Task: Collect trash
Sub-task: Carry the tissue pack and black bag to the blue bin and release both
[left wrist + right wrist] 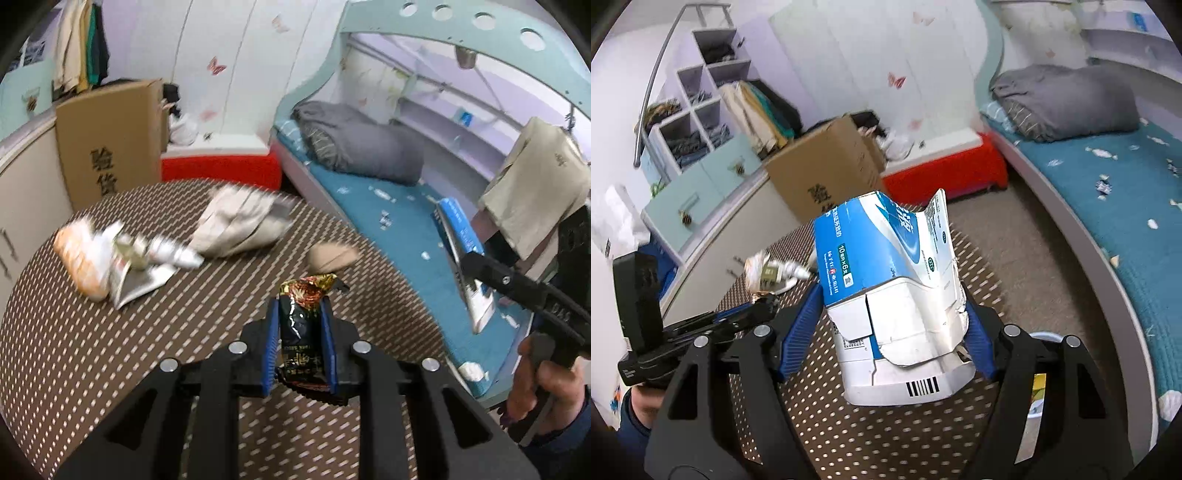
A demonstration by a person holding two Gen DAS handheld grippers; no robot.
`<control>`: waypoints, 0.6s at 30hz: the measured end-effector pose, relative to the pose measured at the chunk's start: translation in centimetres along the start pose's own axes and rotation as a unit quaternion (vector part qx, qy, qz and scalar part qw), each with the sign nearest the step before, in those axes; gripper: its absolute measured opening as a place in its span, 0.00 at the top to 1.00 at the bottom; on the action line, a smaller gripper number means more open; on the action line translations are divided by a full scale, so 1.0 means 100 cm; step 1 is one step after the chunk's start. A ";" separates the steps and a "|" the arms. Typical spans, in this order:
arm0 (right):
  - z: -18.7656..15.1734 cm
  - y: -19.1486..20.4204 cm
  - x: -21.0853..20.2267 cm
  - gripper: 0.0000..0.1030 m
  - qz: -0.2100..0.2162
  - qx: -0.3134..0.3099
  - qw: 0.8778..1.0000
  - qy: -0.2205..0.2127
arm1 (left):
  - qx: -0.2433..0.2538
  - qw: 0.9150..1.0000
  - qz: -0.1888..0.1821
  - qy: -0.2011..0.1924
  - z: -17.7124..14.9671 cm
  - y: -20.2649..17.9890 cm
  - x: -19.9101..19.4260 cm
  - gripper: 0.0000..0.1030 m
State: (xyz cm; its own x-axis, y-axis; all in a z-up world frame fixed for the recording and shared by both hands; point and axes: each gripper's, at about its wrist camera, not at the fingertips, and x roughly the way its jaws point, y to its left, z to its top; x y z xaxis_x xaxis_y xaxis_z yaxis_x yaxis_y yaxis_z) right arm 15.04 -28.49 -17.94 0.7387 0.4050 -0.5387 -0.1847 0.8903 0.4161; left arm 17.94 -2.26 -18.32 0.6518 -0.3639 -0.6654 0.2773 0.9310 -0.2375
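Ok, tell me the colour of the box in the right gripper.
Blue and white box; clearest in the right wrist view.

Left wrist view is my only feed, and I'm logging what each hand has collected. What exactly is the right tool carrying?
Observer: The right tool is clamped on a crushed blue and white carton, with a blue pad pressing each side.
Operator: Is the carton whole?
Observer: No. Its white lower flaps are torn and bent, and a barcode shows on the end nearest the camera.
Operator: Any bin in sight over there?
Observer: A pale round rim shows low, right of the carton, between the tool's arms. I cannot tell whether it is a bin.
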 end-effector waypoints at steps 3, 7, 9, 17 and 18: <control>0.011 -0.022 -0.016 0.32 -0.018 0.019 0.999 -0.018 | 0.015 1.000 -0.019 -0.009 0.014 -0.023 0.003 0.80; 0.018 -0.063 -0.030 0.32 -0.059 0.055 0.996 -0.028 | 0.039 0.998 -0.047 -0.013 0.029 -0.057 0.010 0.80; 0.016 -0.083 -0.031 0.32 -0.077 0.073 0.994 -0.022 | 0.047 0.997 -0.061 -0.013 0.035 -0.073 0.016 0.80; -0.016 -0.174 0.013 0.31 -0.125 0.162 0.978 0.043 | 0.068 0.993 -0.100 0.009 0.047 -0.135 0.061 0.80; -0.022 -0.183 0.022 0.31 -0.125 0.171 0.976 0.053 | 0.069 0.992 -0.103 0.013 0.047 -0.140 0.065 0.80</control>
State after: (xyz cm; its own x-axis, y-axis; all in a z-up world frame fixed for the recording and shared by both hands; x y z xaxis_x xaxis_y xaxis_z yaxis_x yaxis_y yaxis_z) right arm 18.64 -43.40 -28.33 0.6585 0.2199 -0.7197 0.2335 0.8494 0.4732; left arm 21.59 -17.78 -16.01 0.5537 -0.5428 -0.6315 0.4974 0.8238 -0.2720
